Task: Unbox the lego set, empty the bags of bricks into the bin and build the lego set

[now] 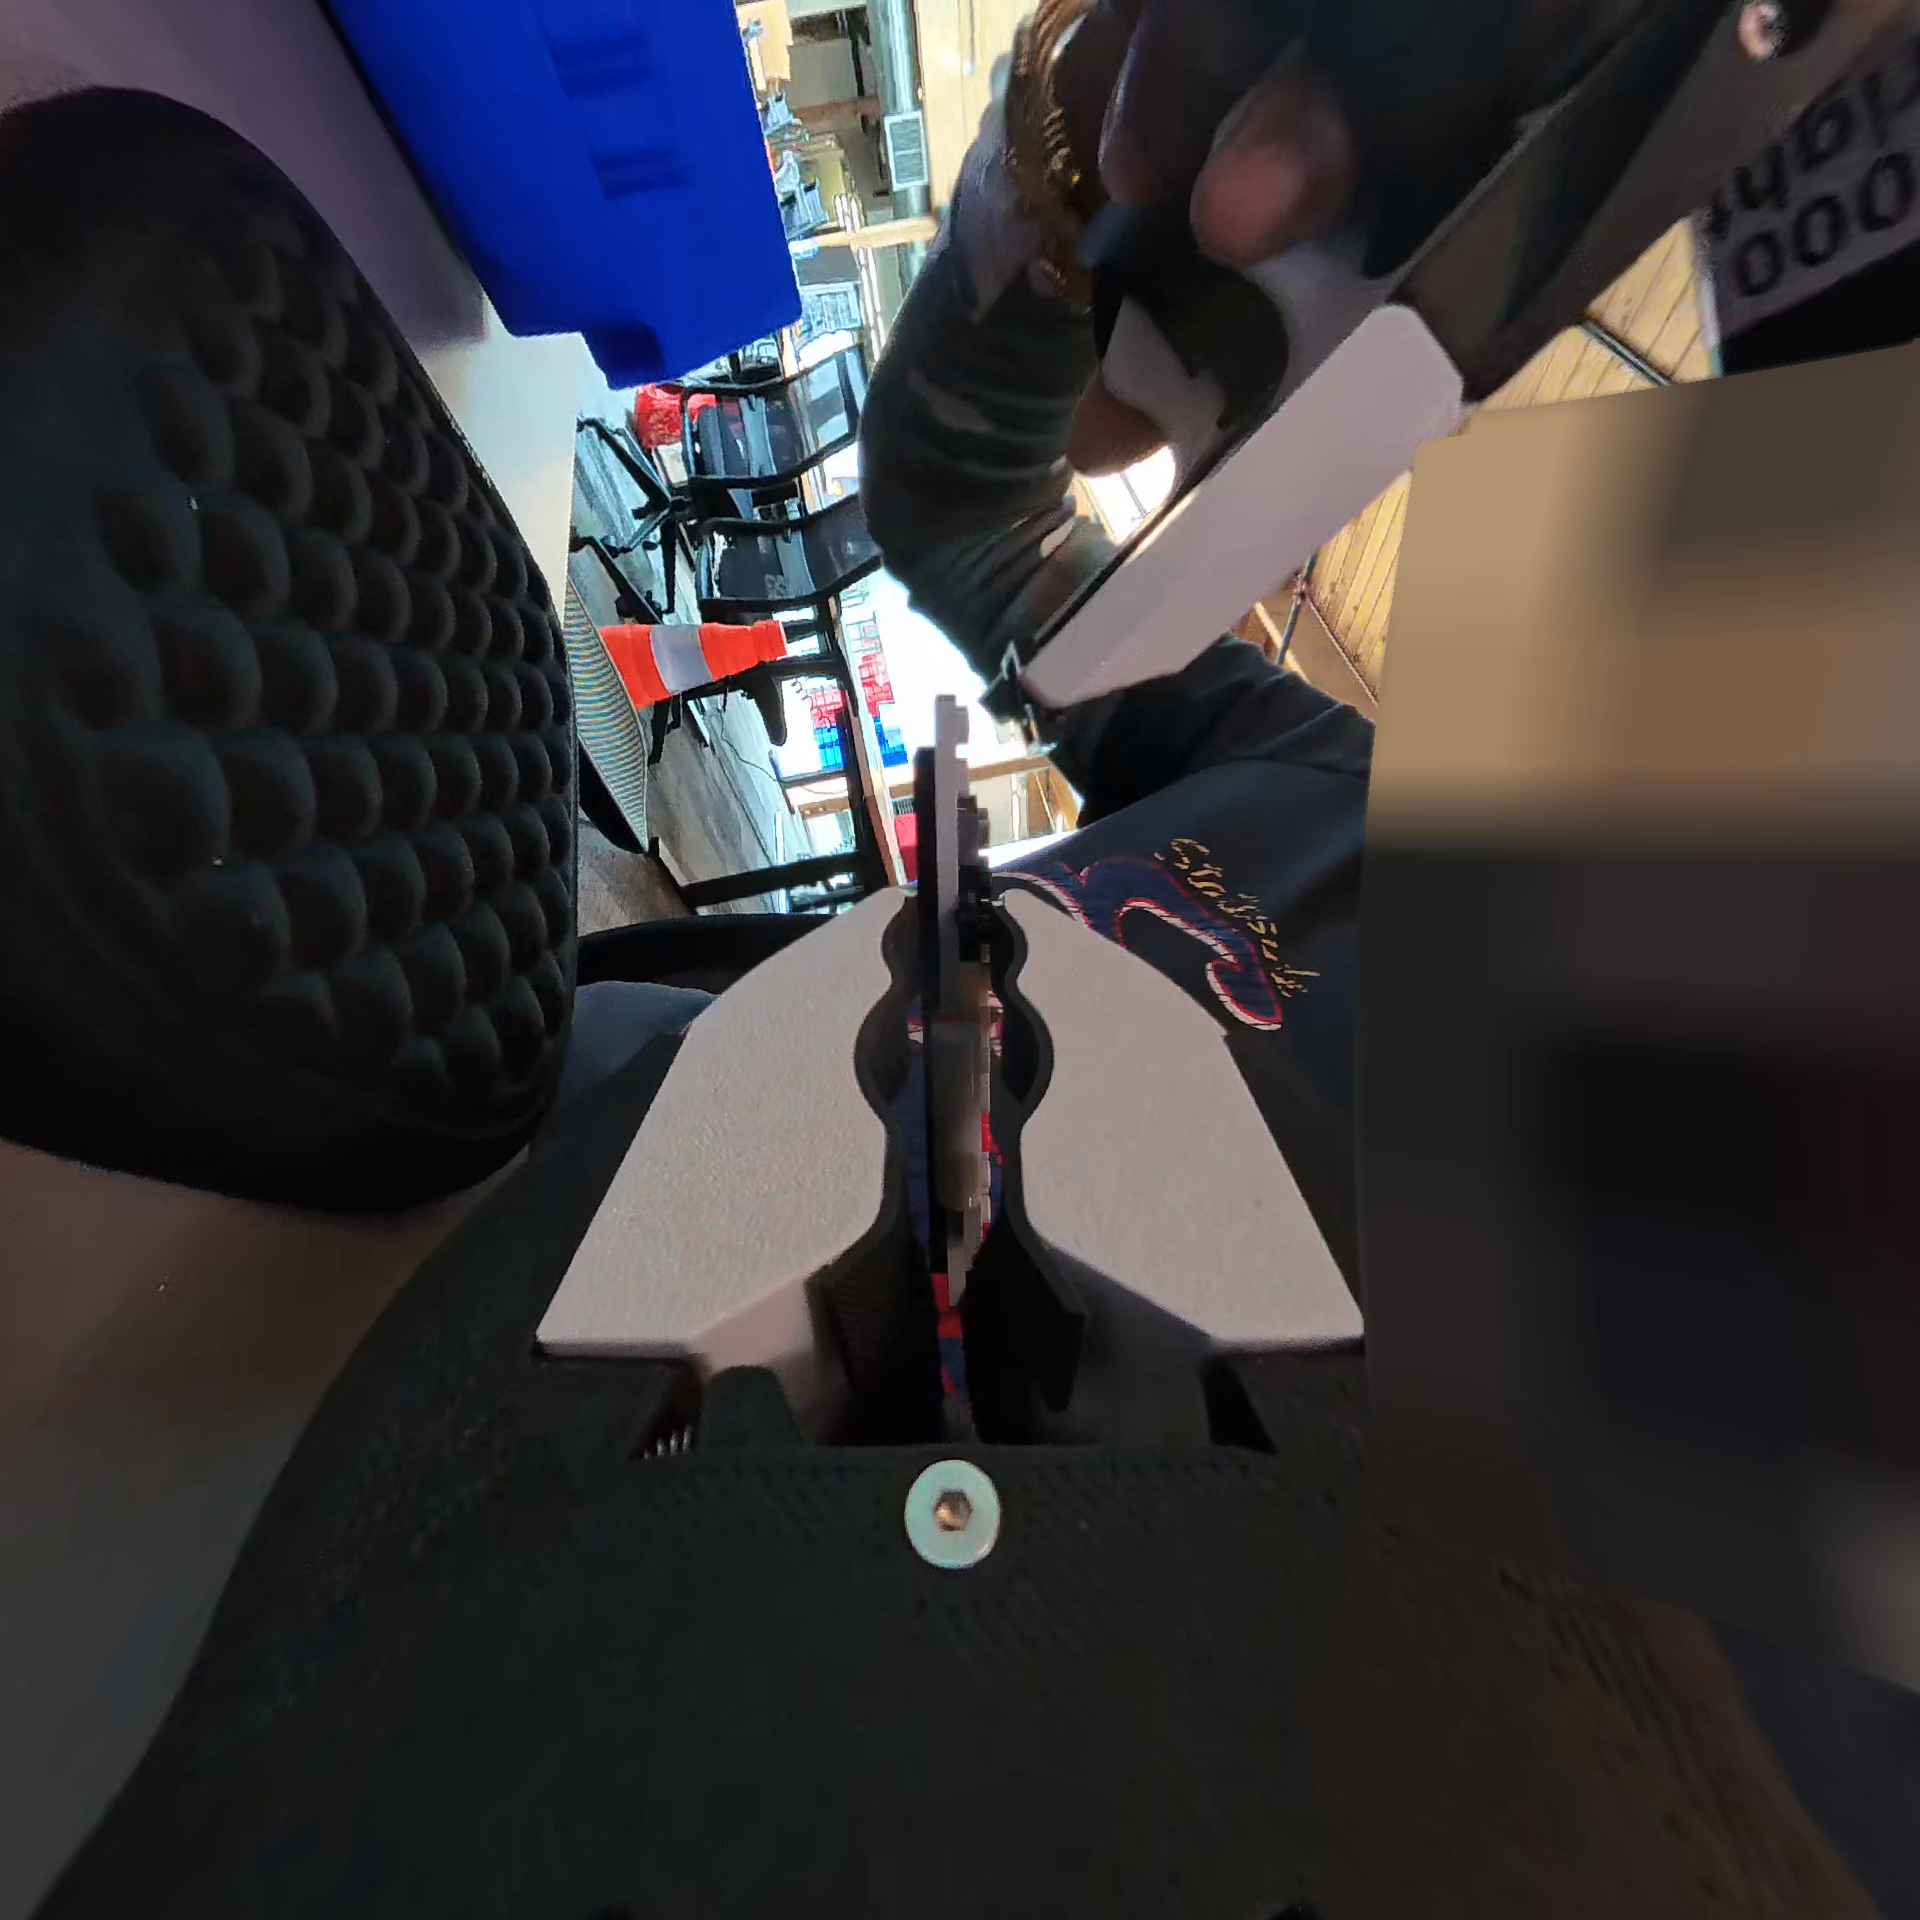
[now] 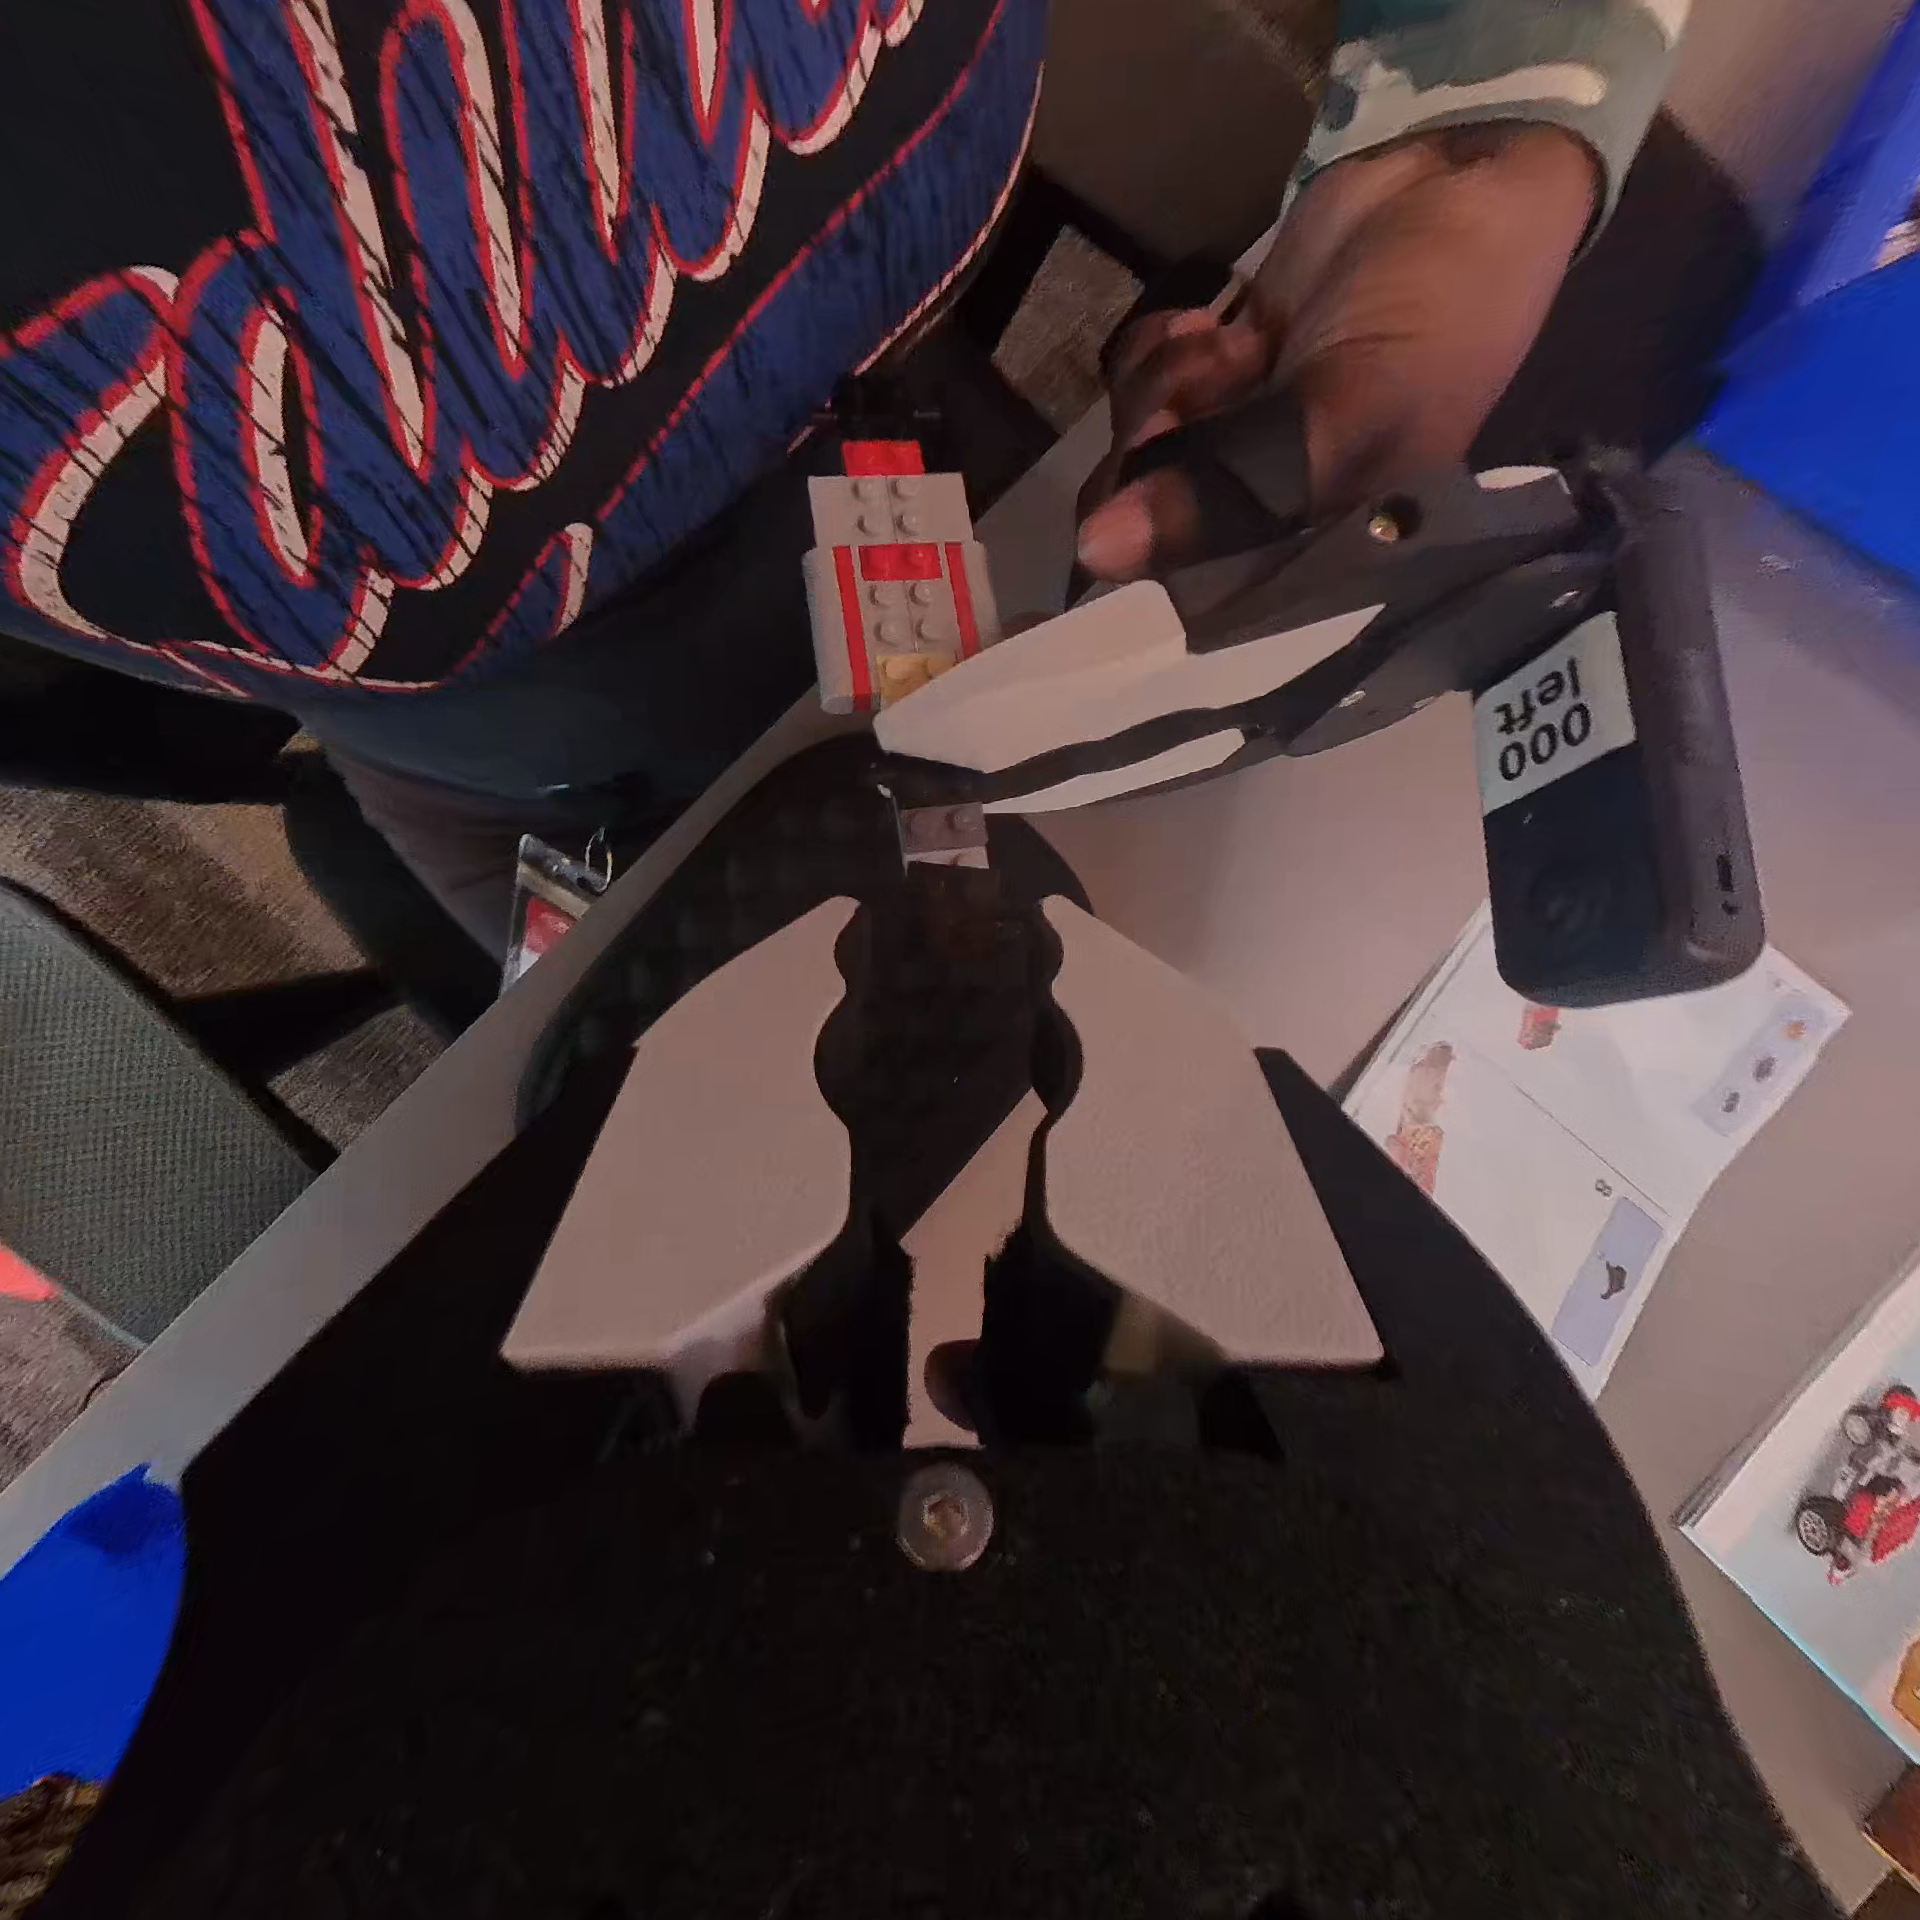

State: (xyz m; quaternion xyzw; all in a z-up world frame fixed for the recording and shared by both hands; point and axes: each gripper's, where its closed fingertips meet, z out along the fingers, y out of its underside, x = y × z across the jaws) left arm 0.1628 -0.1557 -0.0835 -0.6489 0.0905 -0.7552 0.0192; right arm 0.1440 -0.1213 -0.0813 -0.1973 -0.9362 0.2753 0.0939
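My left gripper [image 1: 956, 914] is shut on a flat lego build [image 1: 951, 790] of grey and red plates, seen edge-on between its white fingers. In the right wrist view the left gripper [image 2: 894, 738] reaches in from the right, held by a hand [image 2: 1351, 343], and pinches the build [image 2: 894, 561] across its lower part. My right gripper [image 2: 951, 914] sits just under the build's grey end and is closed on a small dark piece [image 2: 940, 914]. The right gripper [image 1: 1013, 686] also shows in the left wrist view, just above the build's tip.
Both grippers hover over the near edge of a grey table [image 2: 312, 1226], close to the person's torso. An open instruction booklet [image 2: 1558, 1122] lies at the right. A blue bin [image 1: 582, 156] stands on the table. A black dimpled object [image 1: 260, 675] is close on the left. Both grippers' tips are close together, under 4 cm apart.
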